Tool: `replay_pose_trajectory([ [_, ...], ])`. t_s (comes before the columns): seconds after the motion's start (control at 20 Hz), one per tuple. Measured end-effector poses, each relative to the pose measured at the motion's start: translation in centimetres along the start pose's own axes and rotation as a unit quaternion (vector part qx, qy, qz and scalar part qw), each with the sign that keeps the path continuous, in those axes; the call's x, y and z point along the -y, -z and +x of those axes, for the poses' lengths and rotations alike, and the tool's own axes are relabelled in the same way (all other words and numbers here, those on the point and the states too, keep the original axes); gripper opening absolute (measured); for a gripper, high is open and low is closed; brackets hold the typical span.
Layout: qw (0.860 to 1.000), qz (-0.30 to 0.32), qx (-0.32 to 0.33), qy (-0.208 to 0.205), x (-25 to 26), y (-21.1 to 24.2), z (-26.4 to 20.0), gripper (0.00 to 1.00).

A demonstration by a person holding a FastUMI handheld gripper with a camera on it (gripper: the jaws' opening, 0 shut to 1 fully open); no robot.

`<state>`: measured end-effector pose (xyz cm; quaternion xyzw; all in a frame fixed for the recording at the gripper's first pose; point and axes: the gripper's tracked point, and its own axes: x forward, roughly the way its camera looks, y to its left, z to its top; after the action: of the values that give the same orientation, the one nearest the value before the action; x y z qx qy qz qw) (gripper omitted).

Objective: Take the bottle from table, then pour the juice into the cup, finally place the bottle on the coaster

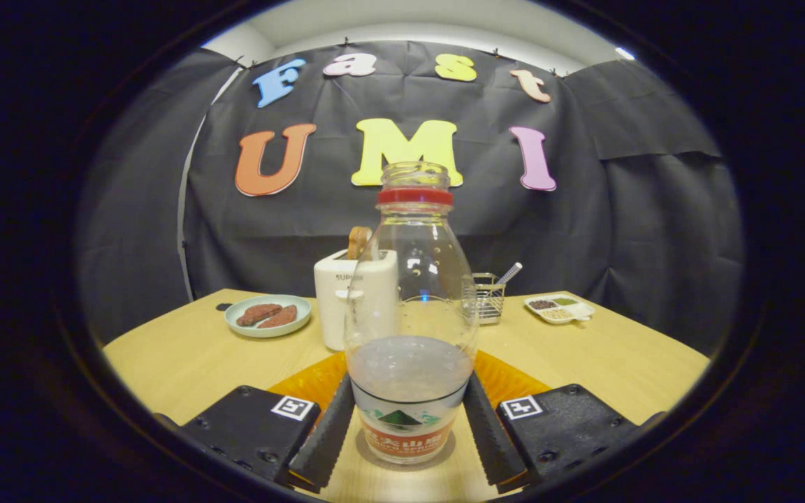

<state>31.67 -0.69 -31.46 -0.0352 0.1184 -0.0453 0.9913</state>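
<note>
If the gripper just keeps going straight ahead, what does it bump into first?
The bottle. It already stands between the gripper fingers, seemingly touching both. Beyond it stands the white toaster, though depth is hard to judge.

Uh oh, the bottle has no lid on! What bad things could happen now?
1. The bottle is open on top, with liquid still inside, so a tilt could spill it.
2. The jaws of the gripper flank its label; opening unevenly might nudge it over.
3. The orange coaster rim shows behind it; I cannot tell if it sits centred.
</note>
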Motion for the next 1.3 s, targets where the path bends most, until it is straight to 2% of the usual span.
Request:
replay_pose_trajectory([
  [0.2,1.0,0.007,0.008,-0.012,-0.6,0.3,0.5,0.83],
  [0.6,1.0,0.007,-0.013,-0.01,-0.2,1.7,1.0,0.84],
  [0.7,1.0,0.01,-0.012,-0.009,0.0,1.7,1.0,0.87],
  [0.9,1.0,0.015,-0.012,-0.009,0.2,1.4,0.6,0.99],
  [1.3,1.0,0.018,0.006,-0.007,0.2,-0.6,-1.4,1.0],
])
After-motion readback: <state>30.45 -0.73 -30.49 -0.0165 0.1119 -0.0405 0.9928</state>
